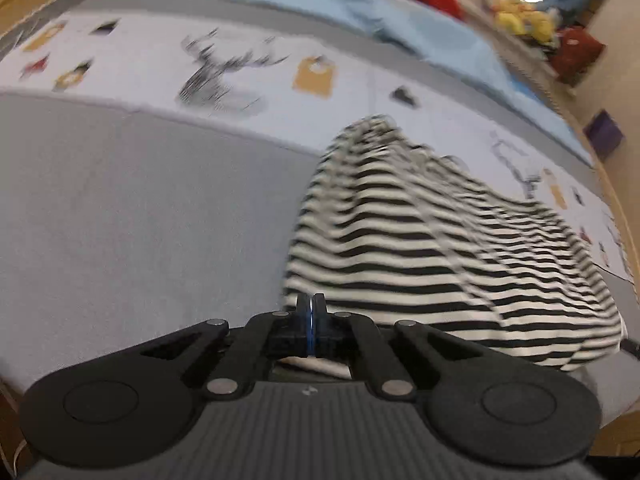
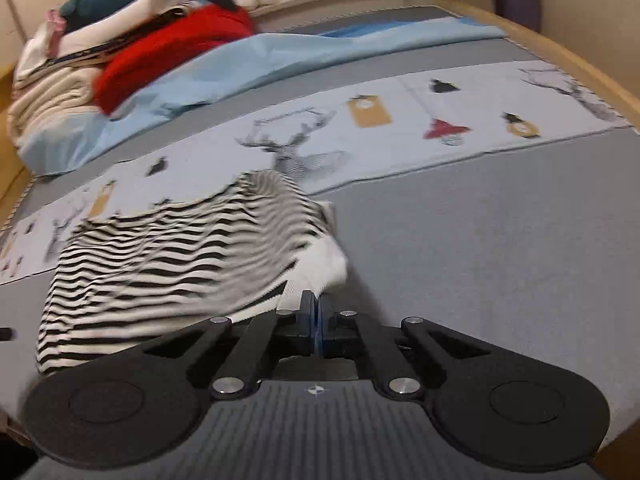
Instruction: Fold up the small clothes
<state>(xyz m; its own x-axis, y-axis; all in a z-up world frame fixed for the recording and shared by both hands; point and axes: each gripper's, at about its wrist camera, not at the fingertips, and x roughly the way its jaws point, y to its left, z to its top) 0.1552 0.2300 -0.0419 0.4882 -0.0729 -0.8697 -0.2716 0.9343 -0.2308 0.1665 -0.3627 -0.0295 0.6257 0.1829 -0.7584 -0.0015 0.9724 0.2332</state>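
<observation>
on the grey bed (image 1: 120, 220), both the left gripper (image 1: 311, 306) and right gripper (image 2: 315, 304) are clenching near corners of the black-and-white striped cloth garment (image 1: 420, 248), seemingly starting a fold needing an even carry-over.

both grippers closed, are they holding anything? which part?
Both grip the striped garment: left gripper is shut on its near edge at one corner, right gripper on the opposite near corner.
</observation>
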